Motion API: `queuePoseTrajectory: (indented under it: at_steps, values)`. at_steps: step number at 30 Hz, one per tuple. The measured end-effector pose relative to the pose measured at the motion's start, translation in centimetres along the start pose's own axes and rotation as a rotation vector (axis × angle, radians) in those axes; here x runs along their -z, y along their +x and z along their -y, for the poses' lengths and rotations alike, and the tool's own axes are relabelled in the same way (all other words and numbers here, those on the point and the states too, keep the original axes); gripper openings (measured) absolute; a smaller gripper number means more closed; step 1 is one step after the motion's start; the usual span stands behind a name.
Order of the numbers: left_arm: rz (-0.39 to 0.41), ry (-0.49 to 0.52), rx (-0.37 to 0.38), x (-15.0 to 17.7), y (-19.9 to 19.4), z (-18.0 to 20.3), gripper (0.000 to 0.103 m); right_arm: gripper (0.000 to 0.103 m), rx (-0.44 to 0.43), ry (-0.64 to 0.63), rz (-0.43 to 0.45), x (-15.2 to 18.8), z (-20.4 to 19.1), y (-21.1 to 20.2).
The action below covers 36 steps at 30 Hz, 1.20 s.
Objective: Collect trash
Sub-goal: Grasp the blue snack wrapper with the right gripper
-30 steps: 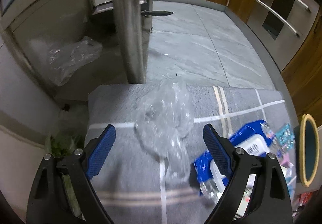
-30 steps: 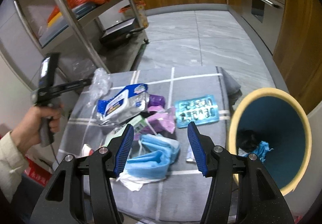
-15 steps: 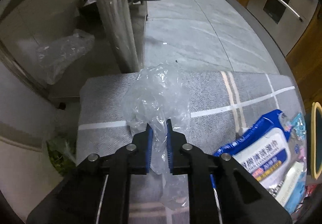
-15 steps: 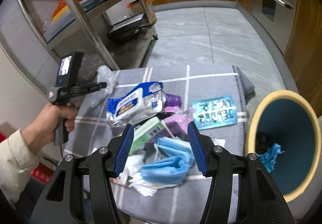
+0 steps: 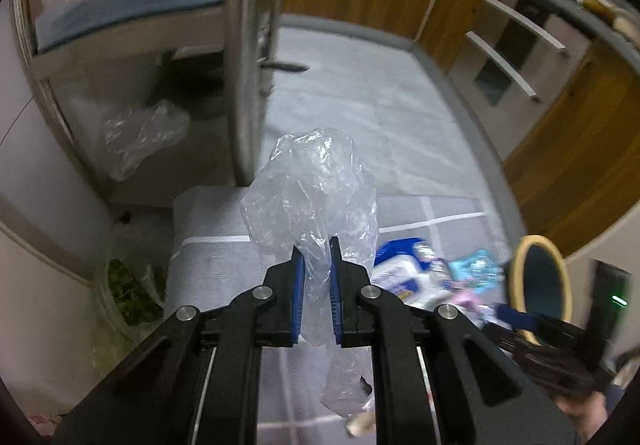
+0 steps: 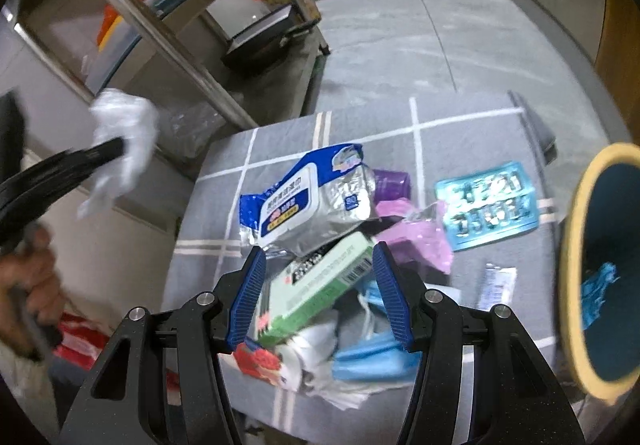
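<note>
Support: grey cloth (image 6: 460, 133) with white grid lines, draped over a raised surface.
Centre: wet-wipe pack (image 6: 308, 197); green box (image 6: 324, 285) at 6 o'clock.
3 o'clock: blue blister pack (image 6: 486, 205).
5 o'clock: blue masks (image 6: 372, 357).

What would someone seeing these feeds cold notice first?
Probably the crumpled clear plastic bag pinched in the left gripper, lifted off the grey checked cloth. Next, the trash pile in the middle of that cloth: a blue-and-white wipes pack and a green box lying between the open fingers of the right gripper. The yellow-rimmed bin stands at the cloth's right edge.
</note>
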<state>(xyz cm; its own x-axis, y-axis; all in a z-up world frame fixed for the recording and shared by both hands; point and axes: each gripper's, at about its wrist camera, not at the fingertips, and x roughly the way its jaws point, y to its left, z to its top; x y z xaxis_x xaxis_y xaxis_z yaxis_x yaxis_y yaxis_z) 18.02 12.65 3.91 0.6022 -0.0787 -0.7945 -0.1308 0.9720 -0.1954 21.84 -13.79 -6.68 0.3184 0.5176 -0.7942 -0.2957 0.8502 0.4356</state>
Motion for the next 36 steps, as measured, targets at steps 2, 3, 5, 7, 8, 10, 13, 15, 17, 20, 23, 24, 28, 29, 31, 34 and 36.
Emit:
queuePoseTrajectory:
  at_steps: [2,3,5,7,8,10,13,15,17,20,23,24,28,29,31,34,36]
  values:
    - [0.019,0.013,0.027,0.2,-1.3,0.7,0.010,0.057,-0.009,0.017,-0.016,-0.7,0.1,1.0]
    - [0.031,0.012,0.042,0.3,-2.1,1.0,0.010,0.057,-0.013,0.021,-0.024,-1.1,0.1,1.5]
    - [0.046,0.006,0.066,0.4,-2.9,1.1,0.010,0.057,-0.008,0.032,-0.036,-1.7,0.3,2.5]
    - [0.063,-0.002,0.078,0.2,-3.2,1.0,0.010,0.057,-0.004,0.054,-0.050,-2.5,1.0,3.6]
    - [0.069,-0.009,0.085,0.1,-3.4,0.9,0.010,0.057,-0.004,0.072,-0.061,-2.8,1.5,4.1]
    - [0.070,-0.038,0.105,-0.2,-3.2,0.4,0.011,0.057,-0.001,0.091,-0.074,-3.4,2.4,5.1]
    - [0.061,-0.072,0.136,-0.6,-2.8,0.1,0.011,0.057,-0.015,0.107,-0.105,-4.0,3.4,6.6]
    - [0.055,-0.074,0.145,-0.9,-2.5,0.2,0.011,0.057,-0.015,0.116,-0.120,-4.2,4.0,7.3]
    - [0.051,-0.069,0.151,-1.1,-2.4,0.3,0.011,0.057,-0.045,0.132,-0.135,-4.3,4.4,7.8]
    - [0.042,-0.068,0.161,-1.1,-1.9,0.5,0.011,0.047,-0.049,0.114,-0.143,-4.4,4.3,8.2]
    - [0.035,-0.070,0.166,-1.1,-1.6,0.6,0.011,0.037,-0.059,0.090,-0.151,-4.4,3.7,8.3]
    - [0.034,-0.066,0.165,-1.1,-1.6,0.7,0.011,0.033,-0.060,0.081,-0.157,-4.3,3.5,8.4]
    - [0.033,-0.062,0.160,-0.9,-1.6,0.7,0.011,0.019,-0.060,0.049,-0.146,-4.1,3.0,8.2]
    - [0.032,-0.064,0.158,-0.9,-1.6,0.6,0.011,0.017,-0.069,0.049,-0.138,-4.0,3.0,8.0]
    - [0.033,-0.067,0.155,-1.0,-1.6,0.6,0.011,0.014,-0.092,0.044,-0.116,-4.0,2.7,7.3]
    - [0.036,-0.070,0.152,-1.1,-1.7,0.6,0.011,0.011,-0.122,0.022,-0.084,-3.9,1.8,6.0]
    - [0.039,-0.072,0.149,-1.1,-1.8,0.8,0.011,0.009,-0.144,0.005,-0.063,-3.9,1.1,5.1]
